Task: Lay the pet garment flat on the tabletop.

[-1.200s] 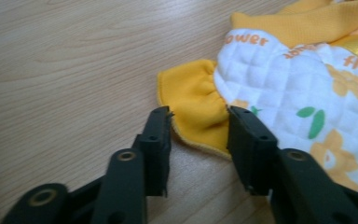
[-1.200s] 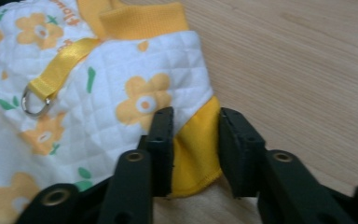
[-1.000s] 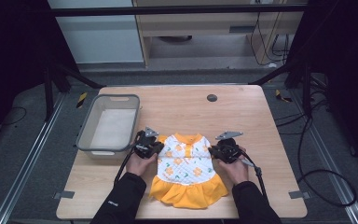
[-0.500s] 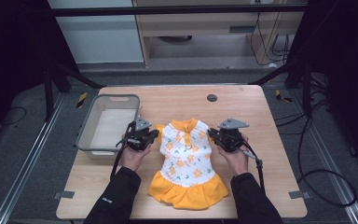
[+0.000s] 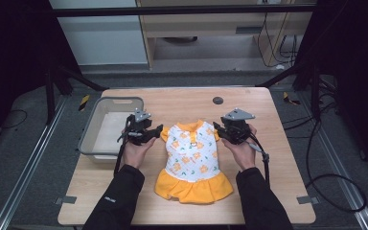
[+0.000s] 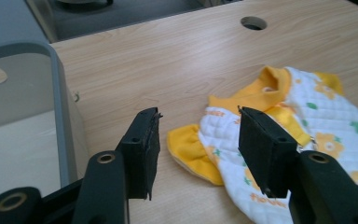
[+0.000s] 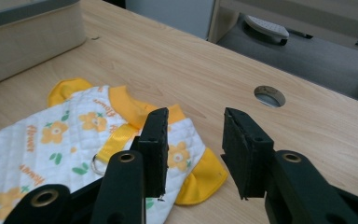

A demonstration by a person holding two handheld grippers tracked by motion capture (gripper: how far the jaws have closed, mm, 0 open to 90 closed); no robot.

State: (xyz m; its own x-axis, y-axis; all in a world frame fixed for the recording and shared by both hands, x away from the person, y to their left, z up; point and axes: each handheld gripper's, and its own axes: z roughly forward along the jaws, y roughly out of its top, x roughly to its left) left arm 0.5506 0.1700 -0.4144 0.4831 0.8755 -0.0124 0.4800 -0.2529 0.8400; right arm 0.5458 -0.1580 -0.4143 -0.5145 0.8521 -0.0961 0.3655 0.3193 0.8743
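L gripper (image 6: 198,154): jaws apart w/ nothing between them, having just been opening; the dress's (image 5: 191,160) yellow sleeve (image 6: 191,151) lies on the wood just below and beyond the gap, closer to the right-hand jaw, so prob. that's the corner it carried and let go, now lying flat; R gripper (image 7: 193,149): jaws also apart and bare, just been opening too; the other sleeve (image 7: 205,179) sits under and slightly behind the gap, edging toward the left-hand jaw; reads as a matched two-corner release, each gripper hovering over its own shoulder of the garment so it could be spread evenly.

Beyond the jaws the dress lies front-up, collar (image 6: 272,81) pointing away from the person, orange skirt (image 5: 194,187) toward them, laid out mid table (image 5: 278,191); looks smoothed for display or folding, judging by the flat lie.

Farther off, past the L gripper's left-hand jaw: grey bin (image 5: 88,143), close beside; maybe where the dress goes next; farthest ahead of both gaps, the cable hole (image 5: 217,100) in the tabletop.
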